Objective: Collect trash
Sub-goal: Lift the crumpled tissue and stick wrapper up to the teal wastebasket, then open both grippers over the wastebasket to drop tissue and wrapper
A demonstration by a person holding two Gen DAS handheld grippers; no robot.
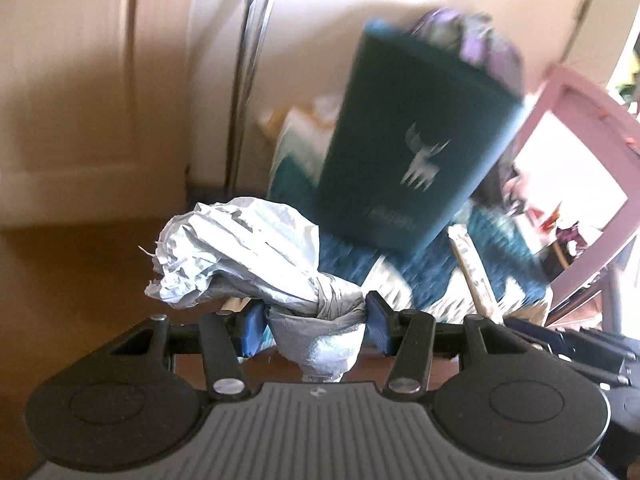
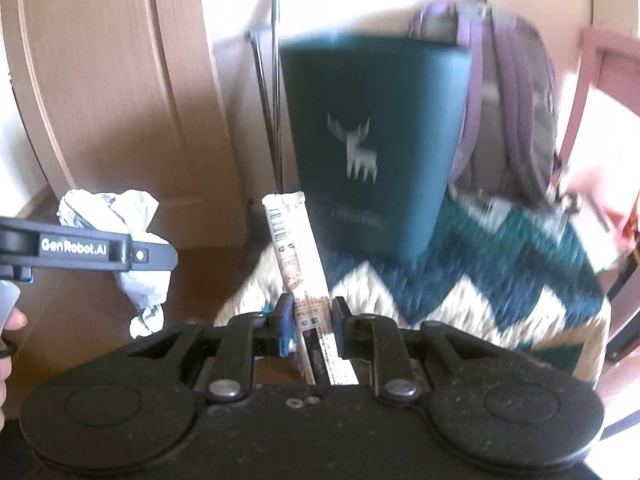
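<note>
Trash fills both tools: left hand-held gripper (image 1: 316, 322) pinches crumpled grey-white paper (image 1: 240, 256); right hand-held gripper (image 2: 310, 320) pinches a long printed snack wrapper (image 2: 290, 248).

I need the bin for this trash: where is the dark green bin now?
The green bin stands upright on the zigzag rug, ahead of both claws, with the purple backpack behind it.

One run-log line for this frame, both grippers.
left gripper: shut on crumpled paper | right gripper: shut on wrapper stick | teal bin: ahead, on rug
</note>
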